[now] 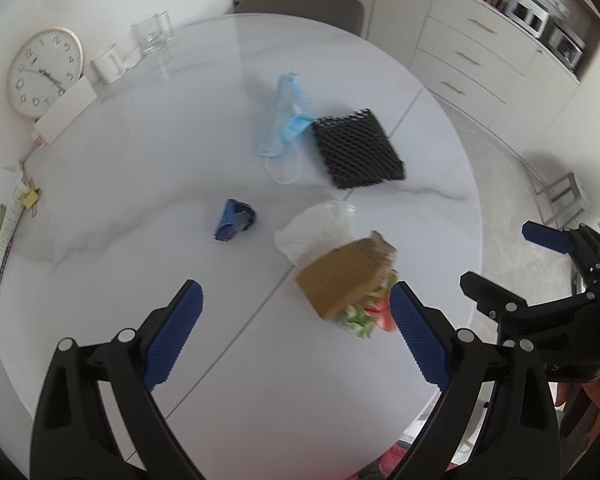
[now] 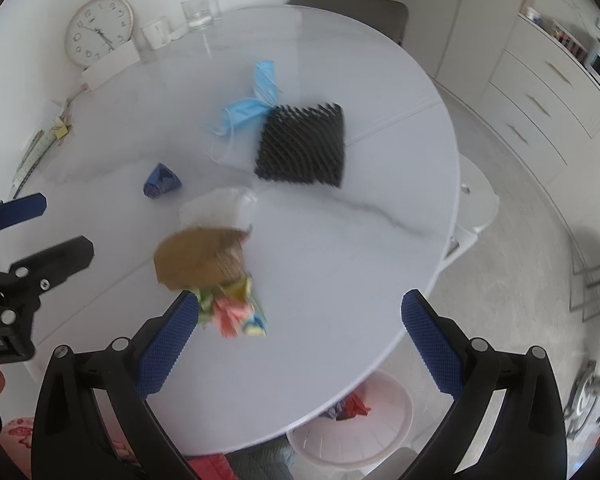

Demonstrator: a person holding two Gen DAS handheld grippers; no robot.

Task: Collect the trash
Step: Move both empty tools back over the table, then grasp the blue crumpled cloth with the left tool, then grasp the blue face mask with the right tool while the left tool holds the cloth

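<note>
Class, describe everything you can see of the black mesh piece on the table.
The black mesh piece is a roughly square, flat sheet of expanded honeycomb netting, seemingly paper or foam packing. It lies flat on the white marble-look table, across the table's seam, one corner meeting the blue face mask. Its edges look jagged. Neither pair of tongs touches it; both are open and nearer the camera.

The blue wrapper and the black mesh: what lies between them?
Only bare table lies between wrapper and mesh, shown in the right wrist view.
</note>
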